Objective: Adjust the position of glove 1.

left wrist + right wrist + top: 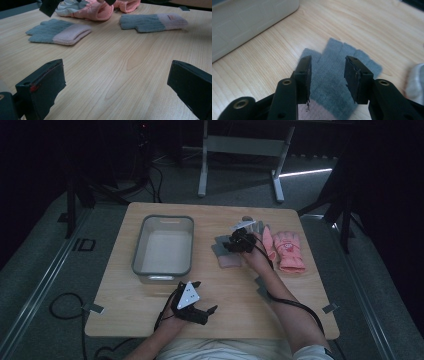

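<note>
On the pink glove's (289, 251) back, an unreadable emblem.

Wood table (150, 310) w/ gloves (226, 254), tub (163, 246)

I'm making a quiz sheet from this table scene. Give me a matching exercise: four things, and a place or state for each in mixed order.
Things:
1. grey plastic bin
2. grey knit glove with pink cuff
3. pink padded ski gloves
4. left gripper

Places or states:
A. farthest right on the table
B. below the right gripper
C. open over bare wood
D. left half of the table

Pairs: 1-D, 2-B, 3-A, 4-C
</note>
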`<act>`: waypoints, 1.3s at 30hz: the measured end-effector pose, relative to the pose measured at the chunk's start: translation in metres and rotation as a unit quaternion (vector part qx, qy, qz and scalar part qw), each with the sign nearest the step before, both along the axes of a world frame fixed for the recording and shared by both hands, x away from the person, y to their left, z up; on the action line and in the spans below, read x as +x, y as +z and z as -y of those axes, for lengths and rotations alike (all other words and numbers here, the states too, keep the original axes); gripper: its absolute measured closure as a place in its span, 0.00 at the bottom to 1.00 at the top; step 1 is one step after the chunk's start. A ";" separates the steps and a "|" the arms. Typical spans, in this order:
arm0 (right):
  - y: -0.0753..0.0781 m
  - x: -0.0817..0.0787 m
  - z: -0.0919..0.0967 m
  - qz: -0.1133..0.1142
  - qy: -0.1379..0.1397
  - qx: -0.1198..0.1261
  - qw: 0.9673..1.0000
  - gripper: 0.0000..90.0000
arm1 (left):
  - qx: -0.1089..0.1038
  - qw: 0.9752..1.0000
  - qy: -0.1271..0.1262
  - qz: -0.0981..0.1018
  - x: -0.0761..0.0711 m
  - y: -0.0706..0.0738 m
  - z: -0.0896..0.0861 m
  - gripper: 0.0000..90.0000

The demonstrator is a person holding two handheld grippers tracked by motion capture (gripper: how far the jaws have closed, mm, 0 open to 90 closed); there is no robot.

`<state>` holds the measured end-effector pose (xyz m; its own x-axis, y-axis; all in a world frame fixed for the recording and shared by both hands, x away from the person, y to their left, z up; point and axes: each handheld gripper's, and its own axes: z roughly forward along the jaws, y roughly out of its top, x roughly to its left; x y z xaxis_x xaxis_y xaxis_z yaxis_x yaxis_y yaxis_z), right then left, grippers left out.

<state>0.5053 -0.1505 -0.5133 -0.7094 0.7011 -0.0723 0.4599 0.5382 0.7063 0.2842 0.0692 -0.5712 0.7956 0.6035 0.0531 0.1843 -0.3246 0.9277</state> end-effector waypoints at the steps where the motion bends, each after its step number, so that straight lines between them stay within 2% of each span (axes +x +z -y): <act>1: -0.003 0.002 -0.001 -0.005 -0.003 -0.002 1.000 0.65 | 0.000 1.000 0.000 0.001 0.000 0.000 0.000 0.01; 9: -0.022 0.015 -0.004 -0.032 -0.032 -0.030 0.999 0.69 | 0.003 1.000 -0.002 0.004 -0.001 0.000 0.001 0.01; 11: -0.031 0.019 -0.005 -0.043 -0.038 -0.046 0.997 0.70 | 0.001 1.000 -0.002 0.001 0.000 0.000 0.000 0.01; 14: -0.031 0.020 -0.006 -0.050 -0.039 -0.049 0.997 0.75 | -0.001 1.000 -0.002 0.000 0.000 0.000 0.000 0.01; 16: -0.031 0.020 -0.006 -0.050 -0.036 -0.052 0.997 0.75 | -0.001 1.000 -0.002 0.000 0.000 0.000 0.000 0.01; 17: -0.030 0.020 -0.008 -0.056 -0.038 -0.054 0.996 0.90 | 0.000 1.000 -0.001 0.001 0.000 0.000 0.000 0.01; 18: -0.029 0.020 -0.010 -0.061 -0.040 -0.055 0.996 0.93 | 0.000 1.000 -0.001 0.001 0.000 0.000 0.000 0.01; 20: -0.028 0.020 -0.011 -0.065 -0.043 -0.055 0.995 0.94 | 0.000 1.000 -0.001 0.001 0.000 0.000 0.000 0.01; 21: -0.024 0.020 -0.013 -0.080 -0.047 -0.051 0.994 0.95 | -0.002 1.000 -0.001 0.000 0.000 0.000 0.000 0.01; 23: -0.015 0.015 -0.012 -0.082 -0.051 -0.038 0.995 0.95 | -0.002 1.000 -0.001 0.000 0.000 0.000 0.000 0.01; 26: 0.005 -0.001 -0.007 -0.072 -0.064 -0.003 0.995 0.95 | -0.002 1.000 -0.001 0.000 0.000 0.000 0.000 0.01; 27: 0.005 -0.001 -0.007 -0.072 -0.064 -0.003 0.995 0.95 | -0.002 1.000 -0.001 0.000 0.000 0.000 0.000 0.01; 28: 0.013 -0.008 -0.005 -0.064 -0.071 0.004 0.995 0.95 | -0.001 1.000 -0.001 0.001 0.000 0.000 0.000 0.01; 29: 0.028 -0.025 -0.001 -0.058 -0.080 0.029 0.995 0.95 | 0.000 1.000 0.000 0.001 0.000 0.000 0.000 0.01; 33: 0.054 -0.061 0.007 -0.034 -0.100 0.057 0.993 0.95 | 0.001 1.000 0.001 0.003 -0.001 0.000 0.000 0.01; 37: 0.066 -0.098 0.013 -0.016 -0.116 0.079 0.990 0.95 | 0.001 1.000 0.002 0.002 -0.001 0.000 0.000 0.01; 38: 0.066 -0.098 0.013 -0.016 -0.116 0.079 0.990 0.95 | 0.001 1.000 0.002 0.002 -0.001 0.000 0.000 0.01; 39: 0.066 -0.114 0.015 -0.017 -0.121 0.087 0.989 0.95 | 0.001 1.000 0.002 0.003 -0.001 0.000 0.001 0.01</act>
